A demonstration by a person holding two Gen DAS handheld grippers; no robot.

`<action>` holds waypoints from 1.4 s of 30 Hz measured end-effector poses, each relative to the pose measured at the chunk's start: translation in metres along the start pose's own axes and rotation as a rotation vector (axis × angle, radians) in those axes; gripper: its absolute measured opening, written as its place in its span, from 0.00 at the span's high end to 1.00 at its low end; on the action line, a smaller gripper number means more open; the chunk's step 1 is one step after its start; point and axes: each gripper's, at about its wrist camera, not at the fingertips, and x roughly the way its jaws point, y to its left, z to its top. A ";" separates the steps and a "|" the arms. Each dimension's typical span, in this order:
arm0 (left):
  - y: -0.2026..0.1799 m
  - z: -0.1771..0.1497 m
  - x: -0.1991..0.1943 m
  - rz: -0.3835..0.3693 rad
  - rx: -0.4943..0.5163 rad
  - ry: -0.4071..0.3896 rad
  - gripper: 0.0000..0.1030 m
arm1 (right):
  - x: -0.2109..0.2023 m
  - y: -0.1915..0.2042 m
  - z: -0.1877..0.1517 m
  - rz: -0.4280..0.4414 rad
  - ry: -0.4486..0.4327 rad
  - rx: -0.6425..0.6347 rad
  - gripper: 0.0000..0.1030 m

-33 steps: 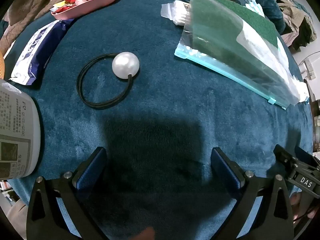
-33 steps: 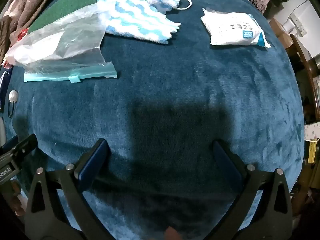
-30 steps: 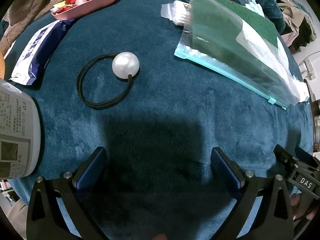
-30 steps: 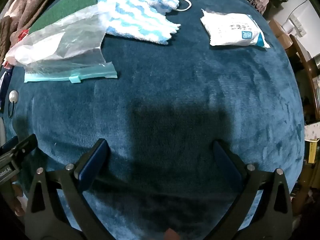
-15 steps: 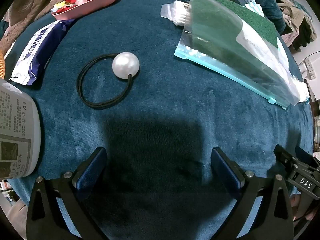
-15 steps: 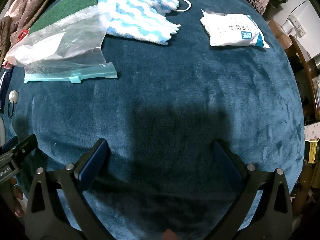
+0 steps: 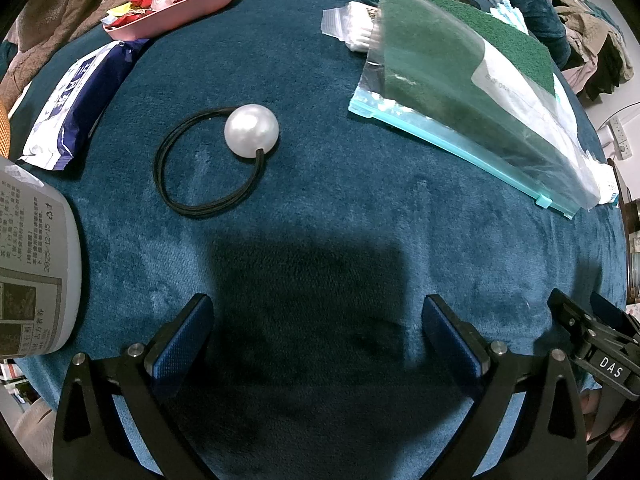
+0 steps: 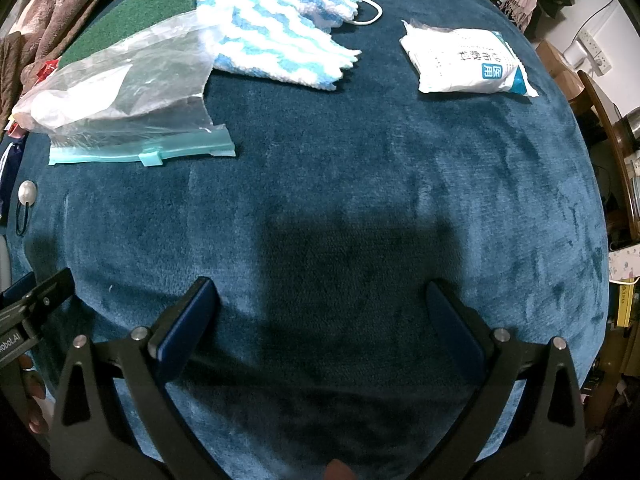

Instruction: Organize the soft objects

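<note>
A black hair tie with a big pearl bead (image 7: 251,130) lies on the blue plush surface (image 7: 340,208), ahead and left of my open, empty left gripper (image 7: 316,332). A clear zip bag (image 7: 472,120) with a green scouring pad partly inside lies ahead to the right; it also shows in the right wrist view (image 8: 120,92). A blue-and-white knitted cloth (image 8: 276,28) and a white gauze packet (image 8: 468,60) lie far ahead of my open, empty right gripper (image 8: 320,312).
A pink tray (image 7: 180,6) of wrapped sweets, a dark blue tissue pack (image 7: 76,100), a bag of cotton swabs (image 7: 352,28) and a white labelled tub (image 7: 32,272) sit around the left side. A brown blanket (image 8: 44,12) lies at the far left.
</note>
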 end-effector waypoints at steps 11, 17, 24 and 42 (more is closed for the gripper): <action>0.000 0.000 0.000 0.000 0.000 -0.001 0.00 | 0.000 0.000 0.000 0.000 -0.004 0.000 0.00; 0.000 0.000 0.000 0.000 0.000 -0.001 0.00 | -0.002 -0.002 0.002 0.003 -0.008 -0.001 0.00; 0.000 0.000 0.000 0.000 0.000 -0.001 0.00 | -0.005 -0.005 0.005 0.022 -0.003 -0.007 0.00; 0.000 0.000 0.000 -0.001 0.000 -0.003 0.00 | -0.017 -0.060 0.033 -0.001 -0.006 0.065 0.00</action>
